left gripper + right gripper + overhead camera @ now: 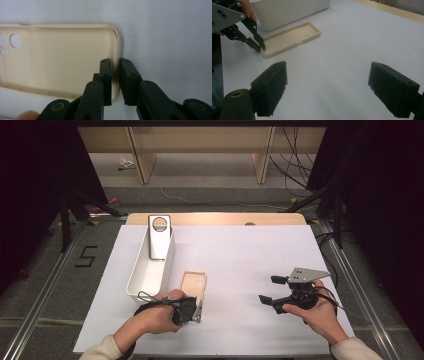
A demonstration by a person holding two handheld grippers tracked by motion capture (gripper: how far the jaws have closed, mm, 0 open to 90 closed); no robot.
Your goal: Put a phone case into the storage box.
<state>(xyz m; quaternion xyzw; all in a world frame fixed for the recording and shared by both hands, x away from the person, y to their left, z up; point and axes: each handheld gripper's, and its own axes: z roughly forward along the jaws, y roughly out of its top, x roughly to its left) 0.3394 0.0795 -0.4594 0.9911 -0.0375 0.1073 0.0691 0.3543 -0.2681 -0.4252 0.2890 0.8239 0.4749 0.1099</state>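
A beige phone case (pixel 192 285) lies open side up on the white table cover, just right of a white bin (pixel 142 282). My left gripper (pixel 196 311) is shut on the case's near short wall, one jaw inside and one outside (pixel 115 80). The case's camera holes (pixel 15 40) sit at its far end. My right gripper (pixel 267 290) hovers open over bare table to the right, jaws wide apart (pixel 334 92) with nothing between them. From there the case (pixel 289 38) and the left gripper (pixel 259 46) show farther off.
The white bin (pixel 287 12) is long and narrow, with a pale case with a round hole (pixel 160 237) standing upright at its far end. The white table cover (pixel 240 255) spreads between and beyond the grippers. A wooden table edge (pixel 215 218) runs along the back.
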